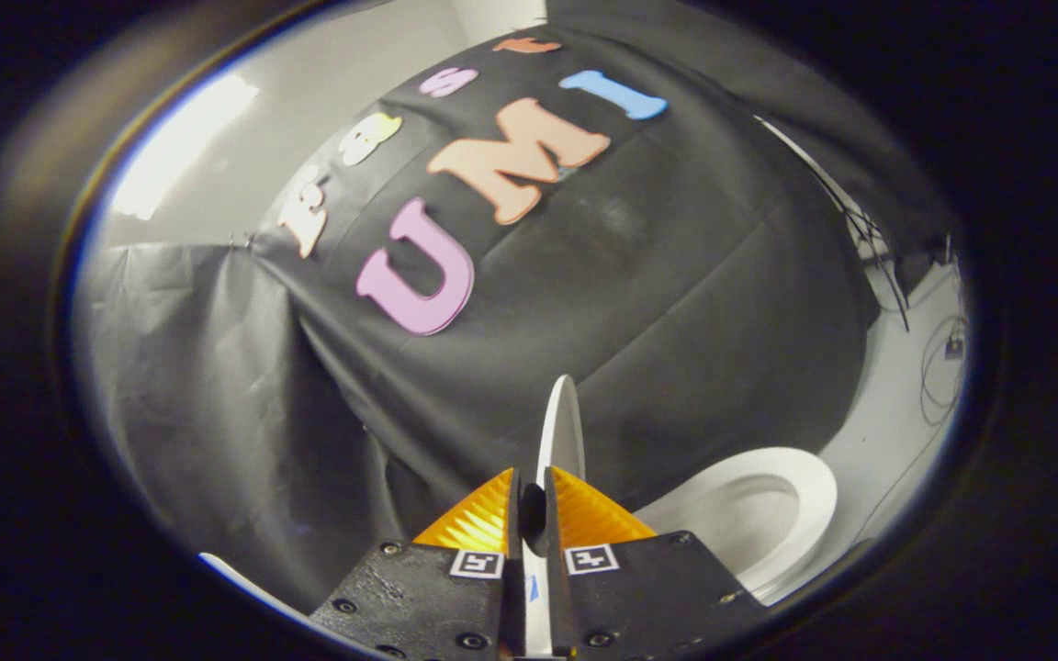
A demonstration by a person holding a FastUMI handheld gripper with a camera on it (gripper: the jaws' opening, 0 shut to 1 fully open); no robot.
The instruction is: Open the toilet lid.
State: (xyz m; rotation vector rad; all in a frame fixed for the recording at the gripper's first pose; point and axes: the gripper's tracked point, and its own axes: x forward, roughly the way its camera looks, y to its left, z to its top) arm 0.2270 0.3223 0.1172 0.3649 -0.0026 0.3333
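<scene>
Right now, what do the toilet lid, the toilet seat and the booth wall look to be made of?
Toilet lid, pinched edge-on in the claw: thin, smooth white sheet, probably hard plastic with a slight sheen.
Toilet seat: glossy white, rounded rim with soft highlights; plastic or glazed ceramic, hard to tell.
Booth wall: black matte cloth, shown by its creases and folds.

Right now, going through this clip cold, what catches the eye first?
The claw sits shut on the toilet lid, a thin white panel raised nearly upright and seen edge-on between its fingers. Beside it, just past the fingers, the white toilet bowl lies open with its seat exposed. Black cloth hangs behind everything as the booth's wall.
</scene>
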